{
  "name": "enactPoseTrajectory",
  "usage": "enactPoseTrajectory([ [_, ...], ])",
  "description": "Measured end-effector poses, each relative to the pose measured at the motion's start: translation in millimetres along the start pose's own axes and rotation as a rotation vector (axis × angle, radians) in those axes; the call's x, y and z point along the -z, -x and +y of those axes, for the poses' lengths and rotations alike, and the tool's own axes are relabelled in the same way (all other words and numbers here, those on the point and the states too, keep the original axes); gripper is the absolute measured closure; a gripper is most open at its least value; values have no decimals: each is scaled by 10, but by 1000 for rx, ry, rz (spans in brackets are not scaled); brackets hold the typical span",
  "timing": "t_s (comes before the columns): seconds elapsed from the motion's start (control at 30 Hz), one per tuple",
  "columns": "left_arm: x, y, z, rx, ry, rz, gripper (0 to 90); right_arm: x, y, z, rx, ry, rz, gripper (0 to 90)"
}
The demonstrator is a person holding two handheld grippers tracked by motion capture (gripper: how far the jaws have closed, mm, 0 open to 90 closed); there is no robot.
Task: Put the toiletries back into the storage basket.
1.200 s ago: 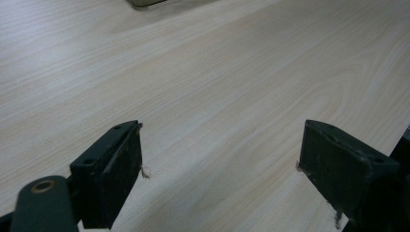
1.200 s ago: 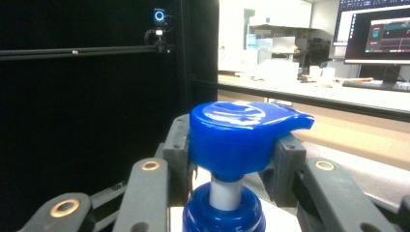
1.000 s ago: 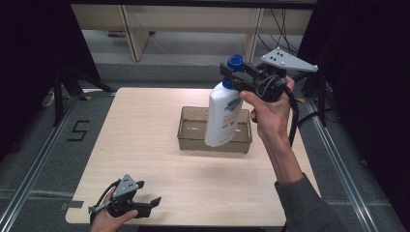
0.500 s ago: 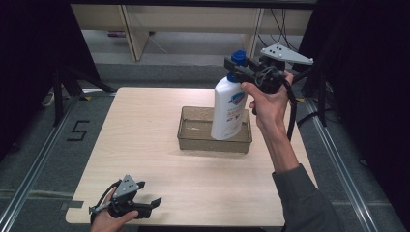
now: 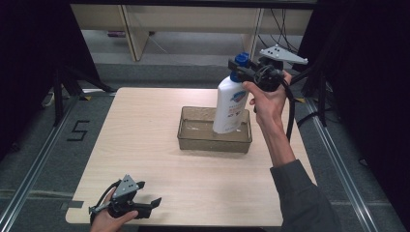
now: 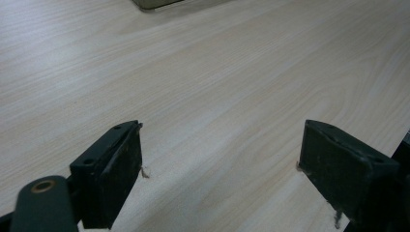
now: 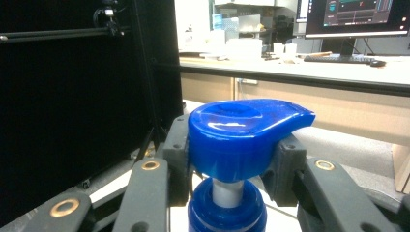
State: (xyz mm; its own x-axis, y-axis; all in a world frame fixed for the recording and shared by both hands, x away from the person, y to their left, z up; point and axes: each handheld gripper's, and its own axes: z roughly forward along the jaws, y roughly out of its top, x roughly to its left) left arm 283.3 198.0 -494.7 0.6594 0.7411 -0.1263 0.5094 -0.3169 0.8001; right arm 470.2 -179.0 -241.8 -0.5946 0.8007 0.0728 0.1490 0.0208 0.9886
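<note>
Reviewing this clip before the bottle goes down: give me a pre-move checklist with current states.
1. Right gripper shut on the pump bottle, jaws around the blue pump head: ok.
2. Bottle upright: slightly tilted, not ok.
3. Bottle over the clear bin: ok.
4. Bottle base touching the bin floor: cannot tell.
5. Left gripper open, at the table's near edge, away from the bin: ok.
</note>
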Motion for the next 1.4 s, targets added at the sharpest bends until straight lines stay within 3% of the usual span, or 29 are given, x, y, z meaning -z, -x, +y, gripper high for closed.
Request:
enactPoseTrajectory([
  [0.63, -9, 9, -3, 12, 9, -3, 149, -162, 210, -202, -27, -20, -38, 605],
  [1.4, 9, -6, 1, -6, -5, 1, 149, -216, 328, -471, -73, -57, -60, 604],
])
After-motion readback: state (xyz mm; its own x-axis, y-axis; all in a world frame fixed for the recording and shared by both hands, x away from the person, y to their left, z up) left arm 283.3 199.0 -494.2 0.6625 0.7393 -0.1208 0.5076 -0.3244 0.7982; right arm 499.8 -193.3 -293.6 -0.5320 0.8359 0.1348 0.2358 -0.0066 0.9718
